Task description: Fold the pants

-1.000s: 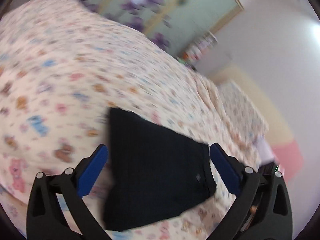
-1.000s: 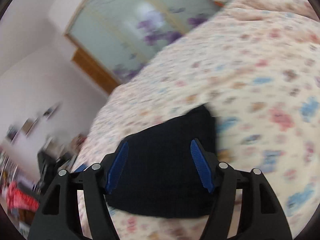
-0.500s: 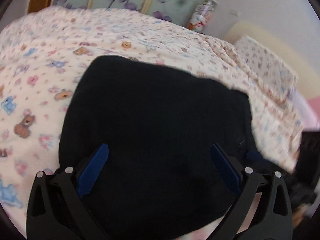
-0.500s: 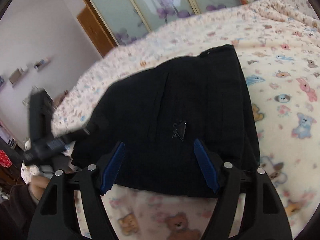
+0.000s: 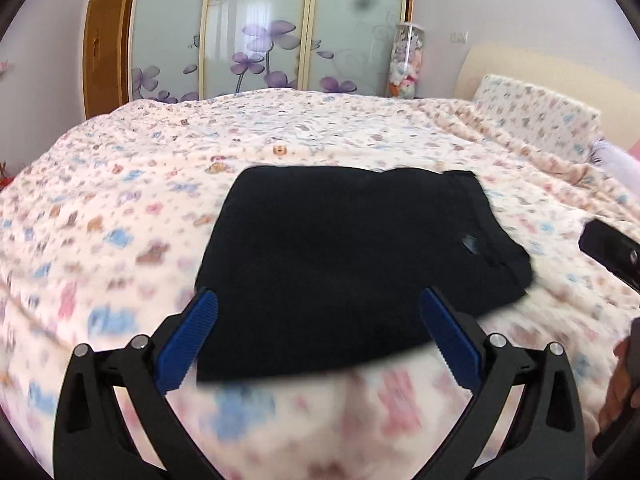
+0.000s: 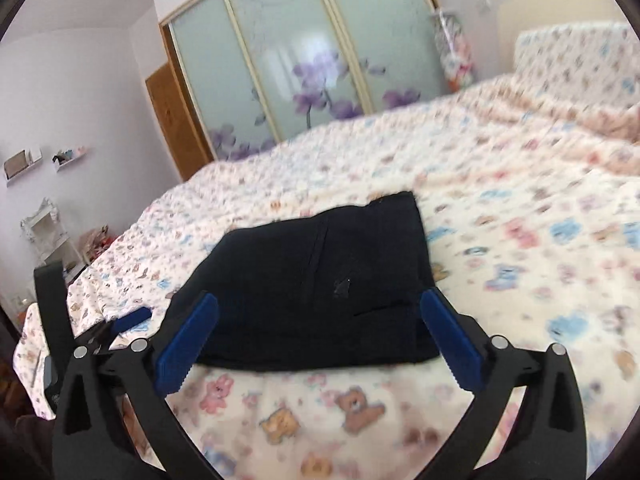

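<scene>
Folded pants — near edge hidden behind left gripper.

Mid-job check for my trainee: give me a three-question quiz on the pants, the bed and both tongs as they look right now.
1. True or false: the left tongs are shut on the black pants.
2. What do the pants lie on? A) wooden floor B) teddy-print bedspread C) chair
3. Fill in: the right tongs are ____, holding nothing.

Key: 1 false, they are open and hold nothing. 2 B. 3 open.
</scene>
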Tool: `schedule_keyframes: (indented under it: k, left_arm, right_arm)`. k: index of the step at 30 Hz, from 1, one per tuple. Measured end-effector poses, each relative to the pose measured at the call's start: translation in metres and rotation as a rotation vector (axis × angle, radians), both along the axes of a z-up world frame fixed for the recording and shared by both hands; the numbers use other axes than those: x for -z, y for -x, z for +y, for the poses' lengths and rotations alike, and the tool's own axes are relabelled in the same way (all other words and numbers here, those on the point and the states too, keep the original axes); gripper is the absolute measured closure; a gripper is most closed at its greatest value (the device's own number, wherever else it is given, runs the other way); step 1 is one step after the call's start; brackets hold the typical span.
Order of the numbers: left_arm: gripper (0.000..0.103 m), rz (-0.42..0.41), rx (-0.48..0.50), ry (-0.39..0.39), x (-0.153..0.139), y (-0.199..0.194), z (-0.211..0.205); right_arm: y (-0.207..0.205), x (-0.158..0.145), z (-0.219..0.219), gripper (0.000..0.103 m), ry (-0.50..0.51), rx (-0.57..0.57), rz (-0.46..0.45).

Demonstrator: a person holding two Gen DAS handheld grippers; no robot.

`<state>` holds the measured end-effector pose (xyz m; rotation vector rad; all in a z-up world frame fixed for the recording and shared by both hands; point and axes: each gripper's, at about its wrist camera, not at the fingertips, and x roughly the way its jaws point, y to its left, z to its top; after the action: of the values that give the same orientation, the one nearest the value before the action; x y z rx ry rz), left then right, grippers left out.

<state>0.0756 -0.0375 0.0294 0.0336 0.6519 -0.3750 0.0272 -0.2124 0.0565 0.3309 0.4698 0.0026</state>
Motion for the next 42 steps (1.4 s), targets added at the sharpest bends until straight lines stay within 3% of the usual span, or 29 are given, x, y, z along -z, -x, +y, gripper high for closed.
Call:
schedule_keyframes:
  k: [10, 15, 20, 30, 36, 42]
  left_arm:
    - [0.002, 0.009, -0.111, 0.043, 0.011, 0.074, 0.035]
    - [0.002, 0.029, -0.106, -0.009, 0.02, 0.078, 0.028]
    - [0.002, 0.034, -0.117, -0.111, 0.029, 0.075, 0.013]
    - [0.002, 0.011, -0.1, -0.056, 0.02, 0.081, 0.021]
    - [0.002, 0.002, -0.077, -0.095, 0.014, 0.087, 0.019]
    - [0.002, 0.004, -0.139, -0.099, 0.016, 0.091, 0.037]
  right_arm:
    - [0.047, 0.035, 0.054, 0.001, 0.11, 0.029, 0.068]
    - [0.045, 0.054, 0.07, 0.001, 0.183, 0.035, 0.163]
    - [0.039, 0.067, 0.068, 0.001, 0.178, 0.078, 0.241]
    - [0.051, 0.063, 0.068, 0.001, 0.172, 0.063, 0.165]
    - [0.055, 0.059, 0.069, 0.001, 0.174, 0.069, 0.133]
    - [0.061, 0.055, 0.07, 0.001, 0.172, 0.074, 0.092]
